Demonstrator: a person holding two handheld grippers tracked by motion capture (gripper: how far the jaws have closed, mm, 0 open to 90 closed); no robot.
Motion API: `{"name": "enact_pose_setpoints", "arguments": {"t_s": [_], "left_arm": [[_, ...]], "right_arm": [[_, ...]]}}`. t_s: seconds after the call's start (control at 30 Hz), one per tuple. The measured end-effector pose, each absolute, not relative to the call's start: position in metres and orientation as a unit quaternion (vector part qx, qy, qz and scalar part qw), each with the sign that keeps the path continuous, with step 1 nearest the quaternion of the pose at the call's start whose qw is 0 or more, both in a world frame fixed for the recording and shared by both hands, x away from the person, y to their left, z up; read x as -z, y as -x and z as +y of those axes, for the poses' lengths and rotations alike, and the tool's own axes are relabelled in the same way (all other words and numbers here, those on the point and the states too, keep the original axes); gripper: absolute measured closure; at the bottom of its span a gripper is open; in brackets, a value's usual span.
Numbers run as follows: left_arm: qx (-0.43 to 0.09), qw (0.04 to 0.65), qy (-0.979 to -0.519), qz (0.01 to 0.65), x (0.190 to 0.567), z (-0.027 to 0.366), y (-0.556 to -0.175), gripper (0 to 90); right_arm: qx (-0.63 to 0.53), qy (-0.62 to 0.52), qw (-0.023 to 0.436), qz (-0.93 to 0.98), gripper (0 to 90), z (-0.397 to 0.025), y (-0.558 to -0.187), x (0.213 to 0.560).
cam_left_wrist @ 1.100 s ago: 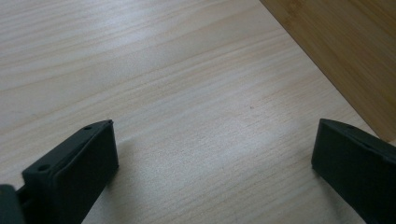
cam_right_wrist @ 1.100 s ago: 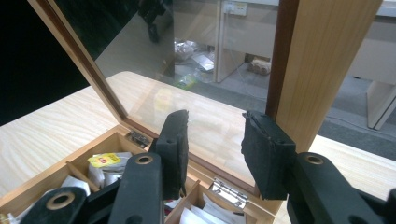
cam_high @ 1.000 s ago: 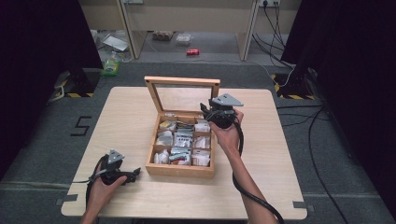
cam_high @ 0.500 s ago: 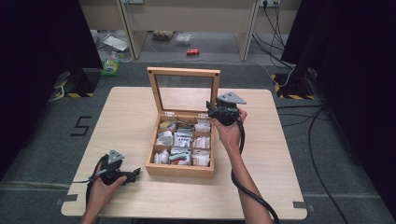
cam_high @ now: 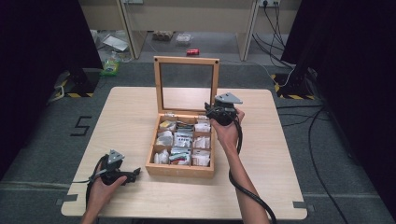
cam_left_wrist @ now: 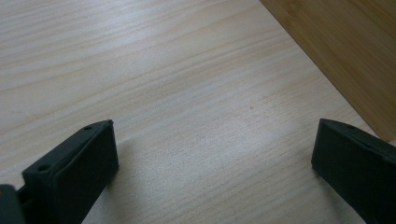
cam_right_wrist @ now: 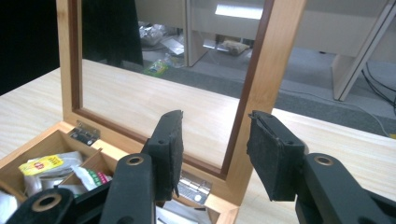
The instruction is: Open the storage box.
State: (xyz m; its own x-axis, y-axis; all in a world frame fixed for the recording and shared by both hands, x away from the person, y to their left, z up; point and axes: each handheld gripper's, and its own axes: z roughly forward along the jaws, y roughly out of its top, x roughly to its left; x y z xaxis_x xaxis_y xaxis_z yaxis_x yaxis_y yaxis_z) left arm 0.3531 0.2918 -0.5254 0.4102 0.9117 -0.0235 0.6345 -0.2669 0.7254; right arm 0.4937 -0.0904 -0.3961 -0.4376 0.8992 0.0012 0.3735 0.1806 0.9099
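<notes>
A wooden box [cam_high: 180, 169] with several compartments of tea packets [cam_high: 183, 139] stands mid-table, its glass-paned lid [cam_high: 187, 59] upright. My right gripper [cam_high: 208, 110] hovers at the lid's lower right corner. In the right gripper view it [cam_right_wrist: 215, 154] is open, and the lid's right frame bar [cam_right_wrist: 275, 46] rises in the gap, close to the right jaw. Packets [cam_right_wrist: 46, 165] and a hinge [cam_right_wrist: 84, 133] show below. My left gripper [cam_high: 134, 173] rests low on the table at the box's front left. It [cam_left_wrist: 212, 154] is wide open over bare wood, with the box wall [cam_left_wrist: 345, 51] just beyond.
The pale table [cam_high: 289, 154] has bare room on both sides of the box. Past its far edge the floor holds scattered packets [cam_high: 112, 65], a red can [cam_high: 192, 52] and cables [cam_high: 280, 28]. A cable trails from my right gripper along the forearm.
The lid has swung up from a lower tilt to upright. My right gripper rose and moved back with it. The left gripper has stayed put.
</notes>
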Motion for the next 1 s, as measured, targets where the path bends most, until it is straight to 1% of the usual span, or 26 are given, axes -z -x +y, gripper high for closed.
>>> {"name": "enact_pose_setpoints", "arguments": {"t_s": [0.4,0.77,1.0], "left_arm": [[-0.206,0.338,-0.769,0.503,0.525,0.292,-0.353,0.0],[-0.206,0.337,-0.769,0.502,0.525,0.292,-0.353,0.1],[-0.206,0.337,-0.769,0.502,0.525,0.292,-0.353,0.1]], "right_arm": [[-0.461,-0.444,0.272,0.719,54.0,-0.098,-0.485,0.388],[-0.461,-0.445,0.252,0.725,53.4,-0.099,-0.476,0.398],[-0.467,-0.438,0.243,0.729,52.9,-0.098,-0.469,0.399]]}}
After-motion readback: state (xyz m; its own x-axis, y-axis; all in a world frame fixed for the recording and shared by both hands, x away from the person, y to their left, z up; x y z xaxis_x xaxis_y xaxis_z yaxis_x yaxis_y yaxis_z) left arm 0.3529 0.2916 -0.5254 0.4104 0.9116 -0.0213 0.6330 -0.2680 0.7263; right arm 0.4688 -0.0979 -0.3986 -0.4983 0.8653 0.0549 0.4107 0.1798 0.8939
